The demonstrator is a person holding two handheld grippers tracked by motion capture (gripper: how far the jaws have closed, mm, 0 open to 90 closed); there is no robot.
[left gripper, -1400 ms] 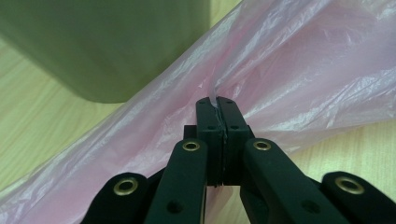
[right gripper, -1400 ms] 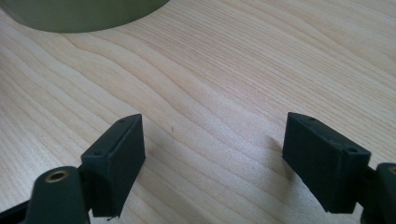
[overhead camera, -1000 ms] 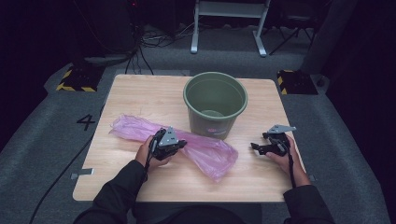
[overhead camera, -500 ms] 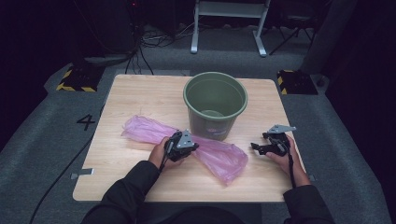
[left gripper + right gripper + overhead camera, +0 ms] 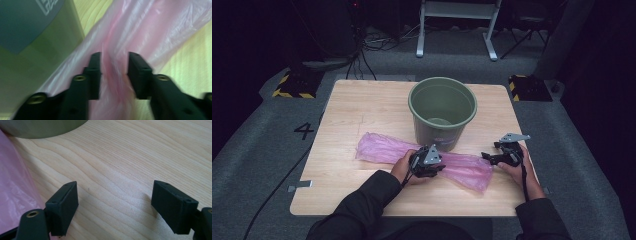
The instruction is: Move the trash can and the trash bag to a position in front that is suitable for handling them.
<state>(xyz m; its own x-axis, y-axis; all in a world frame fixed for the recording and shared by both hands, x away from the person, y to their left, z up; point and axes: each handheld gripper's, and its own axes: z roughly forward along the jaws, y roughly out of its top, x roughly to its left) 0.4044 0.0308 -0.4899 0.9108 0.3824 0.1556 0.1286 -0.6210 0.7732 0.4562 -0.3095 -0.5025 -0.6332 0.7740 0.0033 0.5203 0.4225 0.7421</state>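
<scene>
While both forearms come in from the near edge of the table (image 5: 362, 105), the left gripper (image 5: 113, 72) sits over the middle of the pink plastic bag (image 5: 387, 149), low on the wood. Its jaws have just been opening: in the left gripper view they stand apart with a gathered ridge of pink film running up between them, and a gap shows on either side of the ridge, so the pads do not press on it. The film spreads beyond the jaw tips and off to the right of them; bare wood shows further right. To the left of the left jaw, close by, rises the wall of the green bucket (image 5: 32, 57), with a grey label on it.

In the high view the left gripper (image 5: 428, 162) lies on the bag just in front of the bucket (image 5: 442, 102), which stands upright and open-mouthed. The bag lies flat and stretched across the table, one end well to the left, the other end near the right gripper (image 5: 497, 156).

Right gripper (image 5: 113, 205): jaws wide apart, only bare wood between them. The bag's edge (image 5: 15, 190) lies just left of its left jaw, apart from the pad. The bucket's base (image 5: 42, 127) lies beyond the tips, up and left.
</scene>
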